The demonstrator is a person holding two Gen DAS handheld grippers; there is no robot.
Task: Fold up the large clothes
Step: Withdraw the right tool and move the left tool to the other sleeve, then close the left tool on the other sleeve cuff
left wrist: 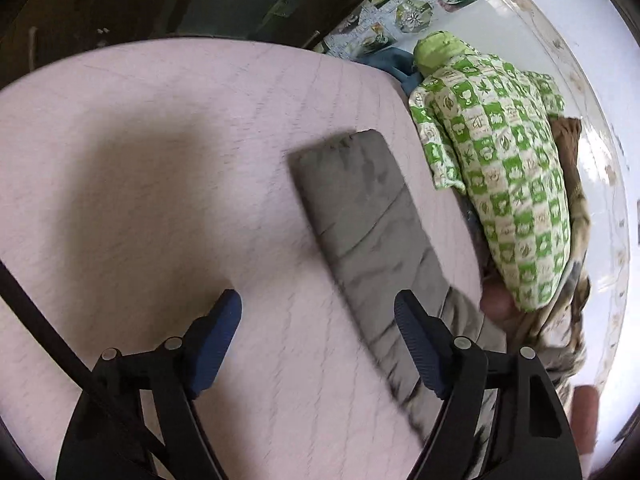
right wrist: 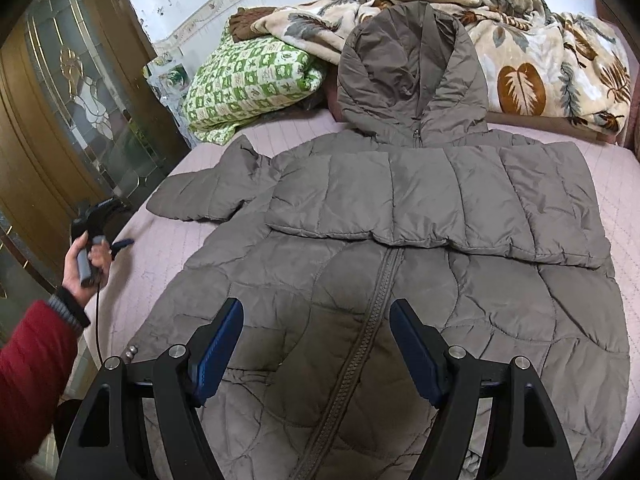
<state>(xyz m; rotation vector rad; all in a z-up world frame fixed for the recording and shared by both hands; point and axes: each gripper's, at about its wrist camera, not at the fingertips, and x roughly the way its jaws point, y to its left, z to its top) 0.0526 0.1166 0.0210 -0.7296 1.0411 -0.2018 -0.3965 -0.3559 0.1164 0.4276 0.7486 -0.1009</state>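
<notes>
A grey-brown hooded puffer coat (right wrist: 400, 248) is lying front-up across the pink bedspread (right wrist: 160, 248), zip closed, its hood (right wrist: 408, 68) resting toward the far side against a leaf-print blanket (right wrist: 540, 60). One sleeve is already lying folded across the chest (right wrist: 432, 200), just ahead of the right gripper (right wrist: 316, 356), which is hovering over the lower front with the zipper (right wrist: 360, 344) running up between its fingers. Its jaws are standing wide apart and holding nothing, probably because it is waiting for the other side to be dealt with.

The other sleeve (right wrist: 208, 196) is still sticking out, ahead and off to that gripper's left, beside a green checked pillow (right wrist: 248, 84). The left hand (right wrist: 86, 260), in a red-sleeved jacket, is holding its tool out over the bed's edge near that sleeve.

From the left gripper (left wrist: 320, 344), jaws likewise spread and empty, the sleeve (left wrist: 368, 232) is showing as a long grey strip reaching forward, with the cuff at the far end and the near part passing under the right-hand finger (left wrist: 420, 344). The picture is blurred, so I cannot tell whether the finger is touching the fabric. It looks to me as though the left tool is lining up on this sleeve so it can be drawn across the chest like the first, which would leave a tidy rectangle for folding up.
</notes>
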